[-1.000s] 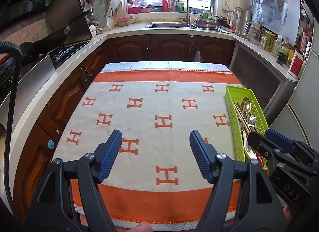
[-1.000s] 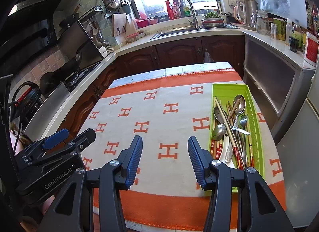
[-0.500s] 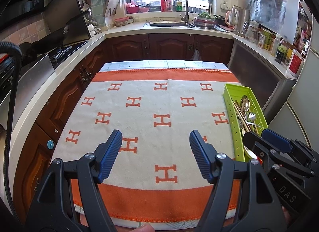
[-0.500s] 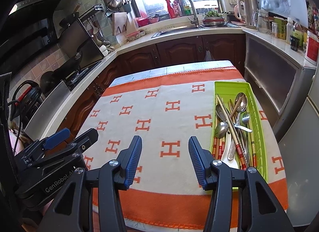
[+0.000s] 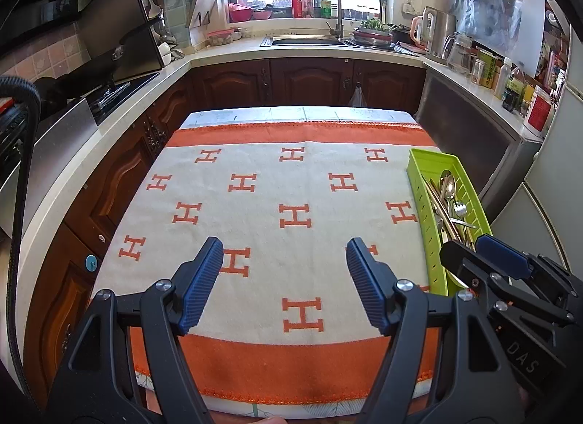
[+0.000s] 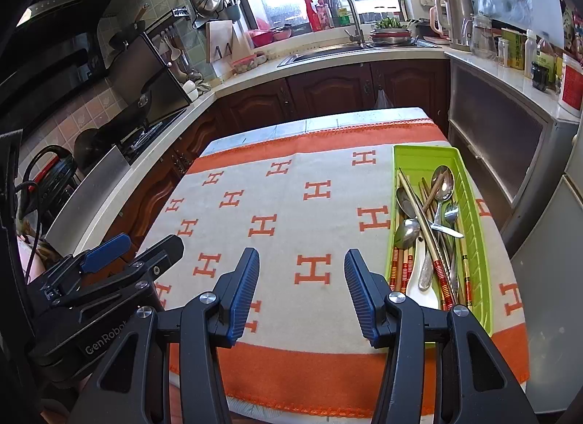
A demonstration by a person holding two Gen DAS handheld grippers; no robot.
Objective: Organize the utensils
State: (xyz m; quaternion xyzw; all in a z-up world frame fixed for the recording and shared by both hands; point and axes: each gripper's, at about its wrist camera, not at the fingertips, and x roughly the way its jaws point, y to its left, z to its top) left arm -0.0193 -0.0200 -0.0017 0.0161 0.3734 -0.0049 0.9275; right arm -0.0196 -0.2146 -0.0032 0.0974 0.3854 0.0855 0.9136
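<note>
A lime green tray (image 6: 477,242) lies along the right side of the table and holds spoons (image 6: 442,183), a fork (image 6: 451,212), chopsticks (image 6: 424,227) and a white ceramic spoon (image 6: 422,289). The tray also shows in the left wrist view (image 5: 424,205). My left gripper (image 5: 284,274) is open and empty above the near middle of the cloth. My right gripper (image 6: 301,285) is open and empty, just left of the tray's near end. Each gripper shows in the other's view, the right one (image 5: 488,260) and the left one (image 6: 135,249).
An orange and white cloth with H marks (image 5: 295,216) covers the table. Dark wood cabinets (image 5: 309,81), a stove (image 5: 109,92) on the left and a sink (image 5: 306,39) at the back ring the table. A fridge (image 6: 550,278) stands close on the right.
Both grippers have drawn back a little toward the near edge of the table. Both stay open and empty. The tray and utensils have not moved.
</note>
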